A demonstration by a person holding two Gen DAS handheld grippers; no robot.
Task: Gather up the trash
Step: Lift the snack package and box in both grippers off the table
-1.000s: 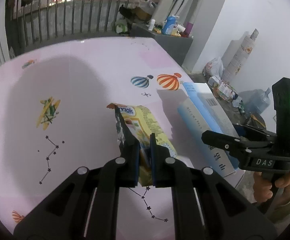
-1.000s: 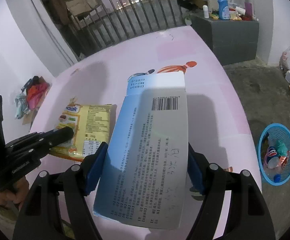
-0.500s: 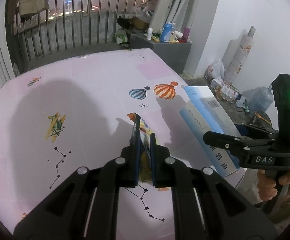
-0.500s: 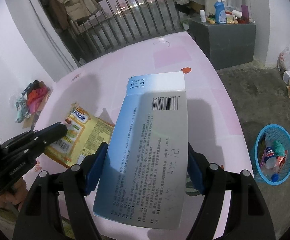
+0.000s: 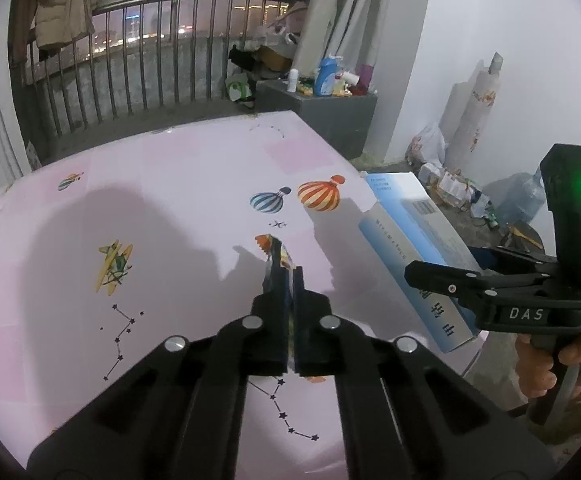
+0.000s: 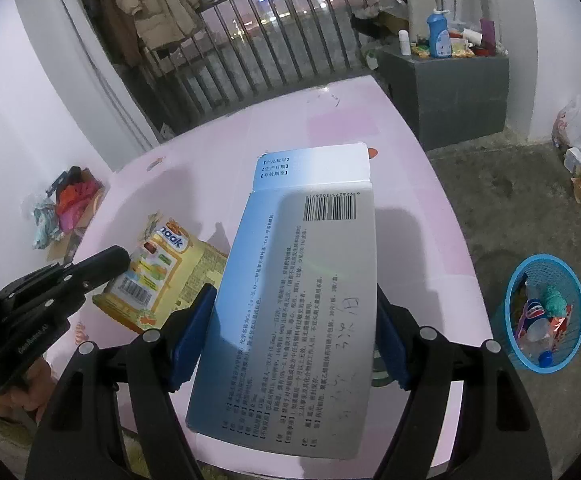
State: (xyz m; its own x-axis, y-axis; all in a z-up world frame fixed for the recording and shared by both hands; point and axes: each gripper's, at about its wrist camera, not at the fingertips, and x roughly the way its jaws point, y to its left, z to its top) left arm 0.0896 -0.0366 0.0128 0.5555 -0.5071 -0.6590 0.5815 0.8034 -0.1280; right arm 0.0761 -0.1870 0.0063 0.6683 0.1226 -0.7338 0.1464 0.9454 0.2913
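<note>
Left wrist view: we are pinching the wrapper [image 5: 276,256] edge-on in our left tool [image 5: 288,292], whose jaws have just been closing tight on it, and we are holding it just above the table [image 5: 170,208]. That table is wearing a pink cloth printed with balloons [image 5: 318,196], a plane [image 5: 114,264] and star lines. In the right wrist view we are clamping the box [image 6: 302,288] flat in our right tool [image 6: 290,320], blue pads pressing on both long sides, jaws wide, over the table's near edge. Beyond the table a railing [image 6: 274,56] is running across the back, with a coat [image 6: 158,8] hanging by it. A grey cabinet [image 6: 450,92] is carrying bottles. On the concrete floor to the right a blue basket [image 6: 544,316] is already holding trash.
</note>
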